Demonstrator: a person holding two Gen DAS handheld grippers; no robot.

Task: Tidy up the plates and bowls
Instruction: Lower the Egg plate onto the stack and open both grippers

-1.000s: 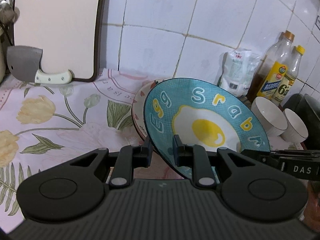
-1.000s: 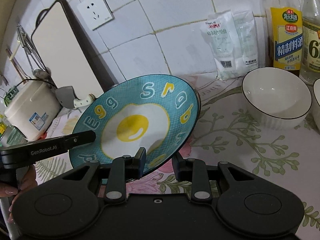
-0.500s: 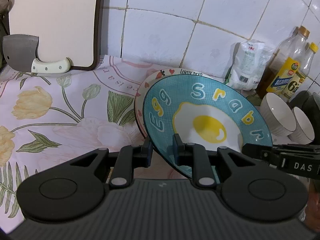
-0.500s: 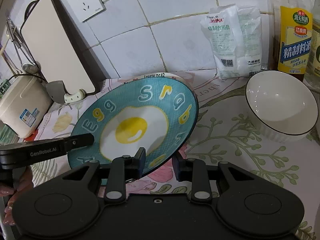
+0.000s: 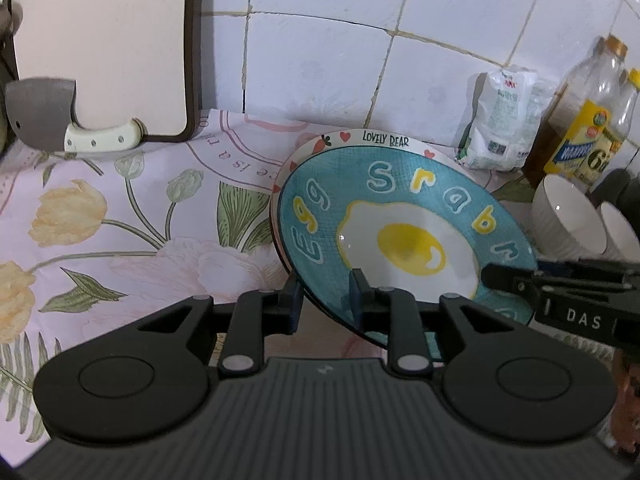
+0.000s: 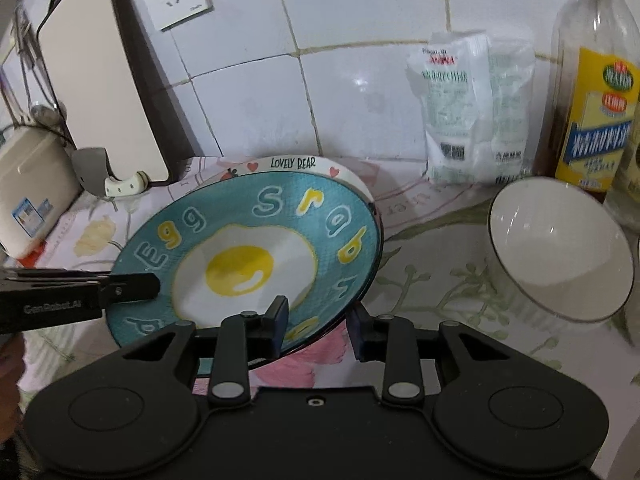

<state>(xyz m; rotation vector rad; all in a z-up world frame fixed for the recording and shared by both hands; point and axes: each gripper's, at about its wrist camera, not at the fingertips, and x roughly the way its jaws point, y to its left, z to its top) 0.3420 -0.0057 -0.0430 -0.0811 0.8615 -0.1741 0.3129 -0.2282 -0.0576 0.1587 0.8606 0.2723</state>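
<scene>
You hold the blue plate [image 5: 404, 236] rim pinched in both grippers [image 5: 325, 299] [image 6: 317, 322], directly over the bear plate [image 6: 344, 172]; lower it.

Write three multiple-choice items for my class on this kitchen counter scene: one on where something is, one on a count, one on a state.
1. Where is the white plate marked LOVELY BEAR?
A. Directly behind the blue egg plate
B. Inside a bowl
C. On the cutting board

2. How many grippers clamp the blue egg plate?
A. None
B. One
C. Two

3. What state is the nearest white bowl in?
A. Full of soup
B. Empty
C. Upside down

Answers: 1 A, its rim shows just past the blue plate's far edge. 2 C, the left gripper and right gripper each pinch the rim. 3 B, its bare white inside shows.
</scene>
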